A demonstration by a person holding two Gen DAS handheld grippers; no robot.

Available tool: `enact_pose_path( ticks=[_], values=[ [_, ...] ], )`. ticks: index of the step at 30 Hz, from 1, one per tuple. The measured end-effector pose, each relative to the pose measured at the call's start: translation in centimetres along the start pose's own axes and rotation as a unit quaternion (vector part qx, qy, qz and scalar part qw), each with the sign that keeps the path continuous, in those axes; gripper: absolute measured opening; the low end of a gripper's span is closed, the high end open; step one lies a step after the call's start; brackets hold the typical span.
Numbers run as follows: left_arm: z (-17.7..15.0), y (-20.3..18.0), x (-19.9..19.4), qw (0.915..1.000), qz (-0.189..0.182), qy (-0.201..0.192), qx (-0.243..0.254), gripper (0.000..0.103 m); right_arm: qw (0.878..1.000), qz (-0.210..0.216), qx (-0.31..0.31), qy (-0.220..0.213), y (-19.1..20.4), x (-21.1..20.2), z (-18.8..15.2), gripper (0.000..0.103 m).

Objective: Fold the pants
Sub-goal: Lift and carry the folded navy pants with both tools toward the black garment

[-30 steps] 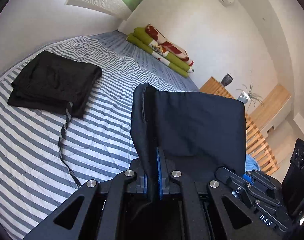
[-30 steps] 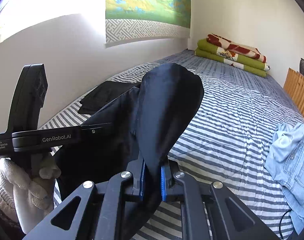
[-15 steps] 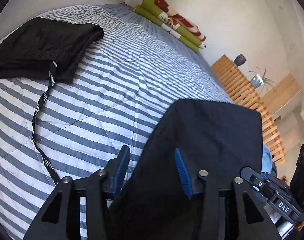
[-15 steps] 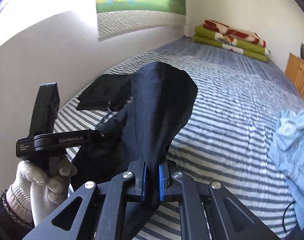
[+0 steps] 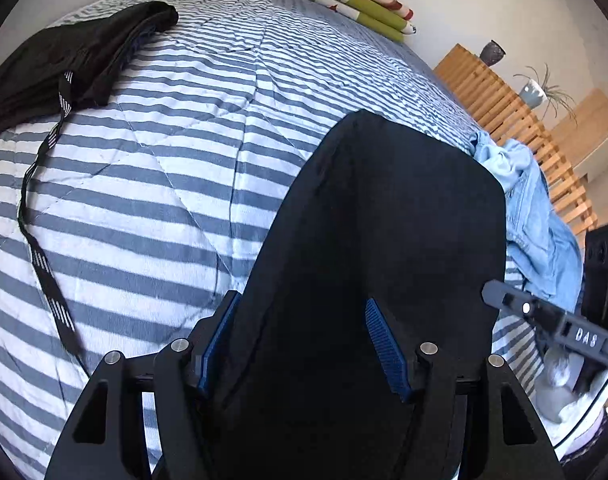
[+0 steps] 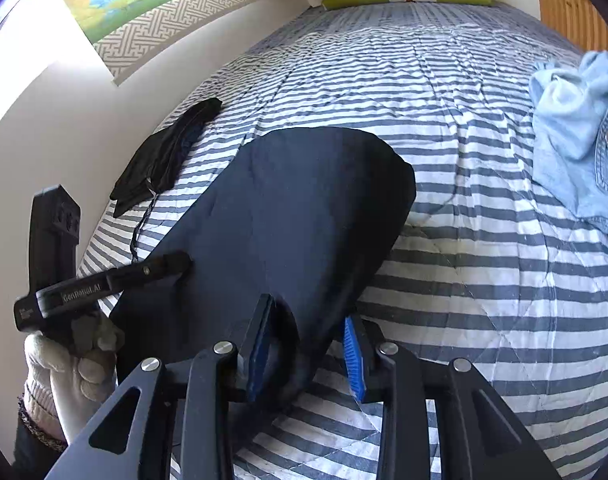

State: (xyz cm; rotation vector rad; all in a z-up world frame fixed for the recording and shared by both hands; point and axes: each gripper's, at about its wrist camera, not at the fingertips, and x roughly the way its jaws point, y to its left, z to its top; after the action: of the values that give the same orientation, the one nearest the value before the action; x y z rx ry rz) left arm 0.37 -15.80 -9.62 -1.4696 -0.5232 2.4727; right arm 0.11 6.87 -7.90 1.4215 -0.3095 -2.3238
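Left wrist view: the left gripper [image 5: 304,344] has just been opening, its 2 pads standing clear of the dark pants [image 5: 384,240] lying between them. The pants run from bottom centre toward the upper right over the striped bed [image 5: 164,160].

Right wrist view: the right gripper [image 6: 308,356] has also just been opening (cloth loose between its pads). The pants [image 6: 296,216] stretch up from it, long axis leaning slightly right.
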Motion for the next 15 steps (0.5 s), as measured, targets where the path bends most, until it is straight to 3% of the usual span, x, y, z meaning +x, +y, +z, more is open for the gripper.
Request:
enact_pose_path(
  ticks=[7,10,12,15],
  values=[
    [-1.5,0.3,-0.5,0.9974,-0.060,0.011,-0.037,0.065,0.994,0.057,0.085,0.026,-3.6,2.6,0.6,0.036],
    [-0.5,0.4,-0.8,0.9978,-0.052,0.007,-0.039,0.065,0.996,0.052,0.068,0.029,-2.6,3.6,1.2,0.038],
    [0.7,1.4,-0.7,0.9955,-0.064,-0.008,-0.070,0.067,0.997,0.047,0.056,0.029,-2.0,3.4,1.4,0.038],
    [2.3,1.7,1.1,0.9922,-0.088,0.009,-0.088,0.064,0.997,0.042,0.057,0.025,-2.2,2.5,0.9,0.038]
  ],
)
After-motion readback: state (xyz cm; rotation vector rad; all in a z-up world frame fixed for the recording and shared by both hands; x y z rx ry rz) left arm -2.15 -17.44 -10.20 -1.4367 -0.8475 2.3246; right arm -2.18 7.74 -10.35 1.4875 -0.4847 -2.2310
